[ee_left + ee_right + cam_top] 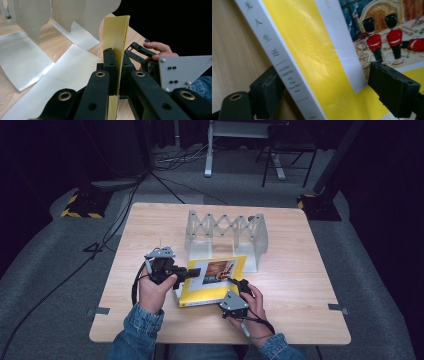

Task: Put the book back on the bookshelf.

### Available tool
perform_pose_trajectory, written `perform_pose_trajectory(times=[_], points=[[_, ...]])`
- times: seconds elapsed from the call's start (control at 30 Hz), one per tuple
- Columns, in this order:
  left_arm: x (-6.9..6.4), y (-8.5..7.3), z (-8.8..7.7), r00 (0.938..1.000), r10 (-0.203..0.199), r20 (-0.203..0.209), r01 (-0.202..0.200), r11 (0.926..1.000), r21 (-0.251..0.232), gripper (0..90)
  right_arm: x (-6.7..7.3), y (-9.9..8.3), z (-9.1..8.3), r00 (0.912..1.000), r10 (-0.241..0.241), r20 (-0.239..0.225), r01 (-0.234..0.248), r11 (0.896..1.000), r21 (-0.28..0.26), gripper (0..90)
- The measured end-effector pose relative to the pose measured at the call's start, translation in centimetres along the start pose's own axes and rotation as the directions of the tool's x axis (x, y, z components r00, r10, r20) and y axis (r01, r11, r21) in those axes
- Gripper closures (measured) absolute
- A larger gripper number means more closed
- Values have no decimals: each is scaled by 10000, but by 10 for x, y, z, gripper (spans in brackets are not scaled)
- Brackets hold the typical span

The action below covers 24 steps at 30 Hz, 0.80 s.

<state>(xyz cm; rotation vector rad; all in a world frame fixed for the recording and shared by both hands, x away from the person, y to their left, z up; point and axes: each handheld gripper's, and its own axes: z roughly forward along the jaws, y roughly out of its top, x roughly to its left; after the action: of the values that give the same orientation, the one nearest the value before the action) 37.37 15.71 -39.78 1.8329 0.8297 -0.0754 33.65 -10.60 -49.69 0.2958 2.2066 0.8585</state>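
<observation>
Left gripper [186,273] pinches the yellow cover [115,47] of the book [212,282], its 2 jaws closed tight on the raised sheet. Right gripper [239,287] straddles the book's white spine [279,58], jaws apart on either side and not squeezing. The book lies near the front middle of the table [300,285], between both hands. Just behind it stands a grey folding rack [227,232], whose base plates [22,60] spread close beside the lifted cover.
</observation>
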Motion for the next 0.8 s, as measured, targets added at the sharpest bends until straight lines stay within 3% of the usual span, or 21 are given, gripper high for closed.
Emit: perform_pose_trajectory(times=[0.33,0.47,0.6,0.67,0.8], points=[[6,-3,-3,9995,-283,-120,281,9995,-112,880,2,6,11,9976,-442,530,451,9988,-168,96],[10,-7,-4,9978,-646,-161,643,9977,-194,880,4,8,12,9945,-763,720,784,9965,-277,114],[15,-9,-8,9951,-871,-461,856,9958,-324,882,9,12,7,9877,-1426,643,1459,9881,-486,286],[17,-10,-10,9916,-904,-920,881,9957,-287,884,10,15,4,9863,-1539,591,1572,9861,-547,348],[21,-13,-7,9836,-896,-1562,923,9957,99,886,9,17,4,9854,-1607,556,1637,9850,-544,350]])
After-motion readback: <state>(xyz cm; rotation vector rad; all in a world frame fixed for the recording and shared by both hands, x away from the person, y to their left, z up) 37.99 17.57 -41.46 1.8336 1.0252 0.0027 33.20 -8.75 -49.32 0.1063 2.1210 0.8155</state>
